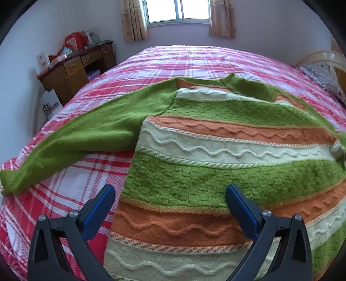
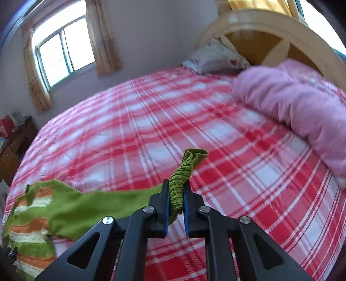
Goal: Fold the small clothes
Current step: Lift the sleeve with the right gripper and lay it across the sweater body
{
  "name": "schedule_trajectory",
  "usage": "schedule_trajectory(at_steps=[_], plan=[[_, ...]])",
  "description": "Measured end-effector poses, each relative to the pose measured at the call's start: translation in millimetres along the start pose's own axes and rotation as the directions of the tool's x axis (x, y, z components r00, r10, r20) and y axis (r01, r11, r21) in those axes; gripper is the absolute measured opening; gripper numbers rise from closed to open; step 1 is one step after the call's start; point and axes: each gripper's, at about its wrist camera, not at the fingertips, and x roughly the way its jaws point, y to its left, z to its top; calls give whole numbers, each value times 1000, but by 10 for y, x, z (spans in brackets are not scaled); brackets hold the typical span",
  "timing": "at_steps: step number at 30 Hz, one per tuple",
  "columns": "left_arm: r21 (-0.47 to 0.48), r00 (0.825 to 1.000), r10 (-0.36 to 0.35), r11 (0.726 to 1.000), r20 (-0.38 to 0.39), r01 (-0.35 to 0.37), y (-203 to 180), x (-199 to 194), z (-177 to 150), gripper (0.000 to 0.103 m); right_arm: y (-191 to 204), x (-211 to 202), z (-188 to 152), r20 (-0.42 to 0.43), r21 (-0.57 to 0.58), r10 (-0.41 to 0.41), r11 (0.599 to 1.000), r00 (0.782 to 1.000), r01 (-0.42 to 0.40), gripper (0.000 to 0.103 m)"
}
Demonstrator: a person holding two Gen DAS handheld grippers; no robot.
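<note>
Right gripper [image 2: 176, 195] pinched the sweater's [image 1: 216, 151] cuff [image 2: 180, 183].
Left gripper [image 1: 170, 194] hovered over the sweater, fingers [image 1: 107, 198] spread wide, grasping nothing; the sweater lay on the bed [image 1: 173, 62]. No writing was legible.

Left wrist cam sits low and close over the sweater [image 1: 216, 151], looking across the bed [image 1: 173, 62] toward the window [image 1: 177, 10]. Right wrist cam faces the headboard [image 2: 270, 28] corner, higher up. Both catch the bed, sweater and window.
</note>
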Motion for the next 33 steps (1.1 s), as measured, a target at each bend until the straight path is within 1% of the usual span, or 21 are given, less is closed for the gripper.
schedule_trajectory(at_steps=[2,5,10,16,19,24,27,29,33], plan=[[-15,1000,-26,1000,12,26,31,-21,0,103,90,-102,89,22,-13,12,1000,1000,-11,10],[-55,998,-36,998,57,39,85,-87,-24,103,288,-286,214,63,-42,34,999,997,-31,10],[-66,996,-60,996,66,64,103,-82,-27,103,730,-589,408,117,-104,80,992,990,-68,10],[-94,993,-94,990,77,101,175,-91,-51,103,1442,-1007,666,187,-207,160,971,969,-120,10],[-108,990,-108,987,85,117,203,-99,-60,103,1785,-1147,723,205,-257,194,956,959,-139,10],[-119,988,-127,983,92,138,227,-96,-63,103,2468,-1290,718,206,-349,275,917,939,-192,10],[-133,985,-148,978,85,159,264,-75,-69,103,2889,-1345,635,194,-409,331,883,924,-231,10],[-145,984,-161,974,81,172,288,-67,-75,103,3197,-1376,530,174,-453,378,851,909,-267,10],[-156,981,-180,969,78,190,310,-46,-77,103,3691,-1378,237,134,-526,443,790,887,-315,10]])
